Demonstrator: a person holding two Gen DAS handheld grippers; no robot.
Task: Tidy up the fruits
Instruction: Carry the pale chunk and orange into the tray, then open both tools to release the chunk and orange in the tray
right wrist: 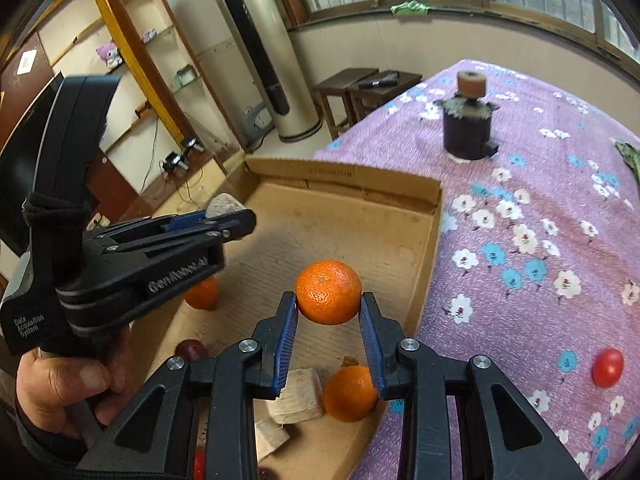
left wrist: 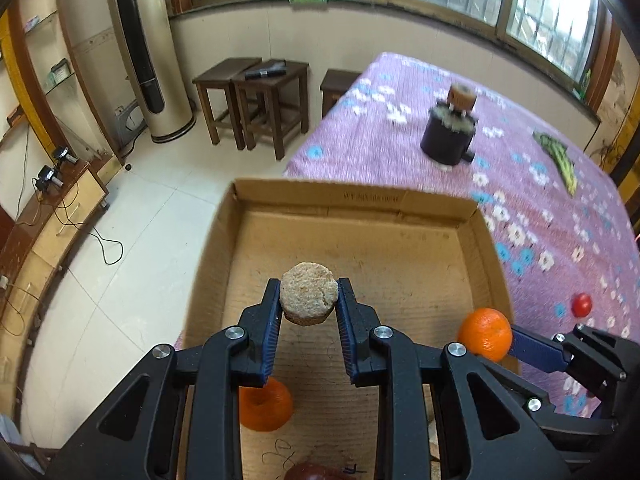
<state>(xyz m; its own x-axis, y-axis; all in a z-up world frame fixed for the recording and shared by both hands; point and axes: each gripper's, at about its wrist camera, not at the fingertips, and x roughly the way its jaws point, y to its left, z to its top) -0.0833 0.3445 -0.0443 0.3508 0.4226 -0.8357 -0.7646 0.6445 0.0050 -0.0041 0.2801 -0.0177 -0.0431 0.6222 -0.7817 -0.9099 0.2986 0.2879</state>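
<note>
My left gripper (left wrist: pixel 309 300) pinches a beige puck (left wrist: pixel 308 298), my right gripper (right wrist: pixel 329 305) an orange (right wrist: pixel 329 292), both over the cardboard box (right wrist: pixel 400 186) at the bed's (right wrist: pixel 540 208) edge for dropping.

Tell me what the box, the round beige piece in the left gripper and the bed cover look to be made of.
Box: brown corrugated cardboard, matte, with folded flaps and scuffed floor.
Round beige piece in the left gripper: rough, crumbly, porous face; perhaps a dry cake or foam, cannot tell.
Bed cover: woven cloth, matte purple with printed flowers.
</note>
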